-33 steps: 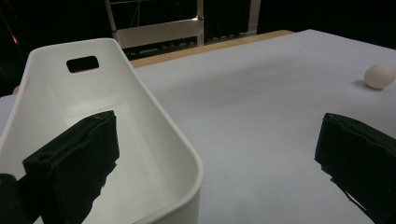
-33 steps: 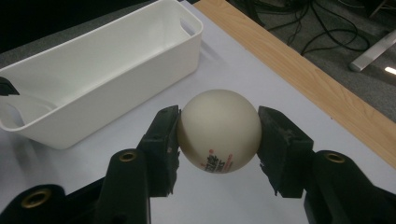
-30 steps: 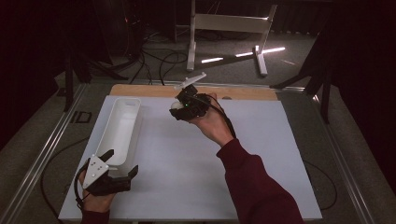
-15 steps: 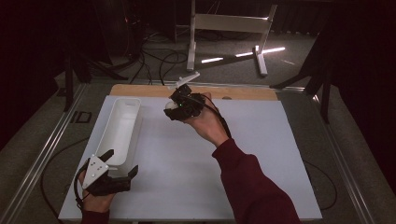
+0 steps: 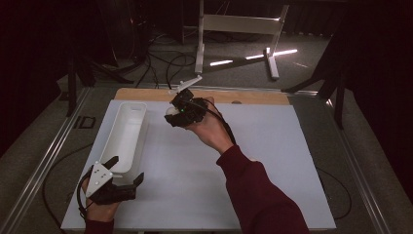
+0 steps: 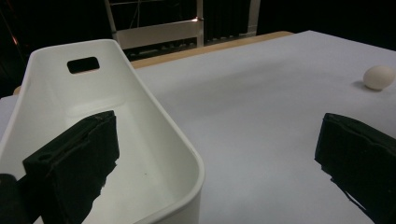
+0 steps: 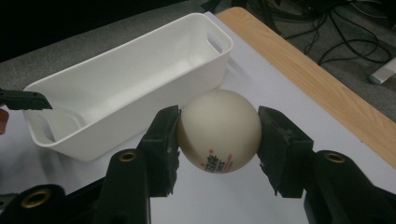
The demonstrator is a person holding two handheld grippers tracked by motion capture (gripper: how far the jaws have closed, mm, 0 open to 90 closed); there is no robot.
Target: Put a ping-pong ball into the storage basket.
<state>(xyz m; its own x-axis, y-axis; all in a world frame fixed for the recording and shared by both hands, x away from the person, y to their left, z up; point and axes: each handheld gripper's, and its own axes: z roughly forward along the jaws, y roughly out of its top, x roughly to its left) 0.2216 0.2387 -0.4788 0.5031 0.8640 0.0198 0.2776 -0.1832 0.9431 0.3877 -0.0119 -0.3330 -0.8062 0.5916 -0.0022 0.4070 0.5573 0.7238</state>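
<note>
My right gripper is shut on a white ping-pong ball with red print, held above the white table. From above, this gripper and its ball hang just right of the far end of a long white bin. The bin is empty. My left gripper stands open at the bin's near end. One of its jaws sits inside the bin, the other outside over the table. A second small white ball lies on the table off to the right.
A wooden strip runs along the table's far edge. Behind it stand a white metal frame and loose cables on the floor. Metal rails flank the table.
My right gripper has carried the ball a little to the left, closer to the bin. The left gripper has stayed where it was.
</note>
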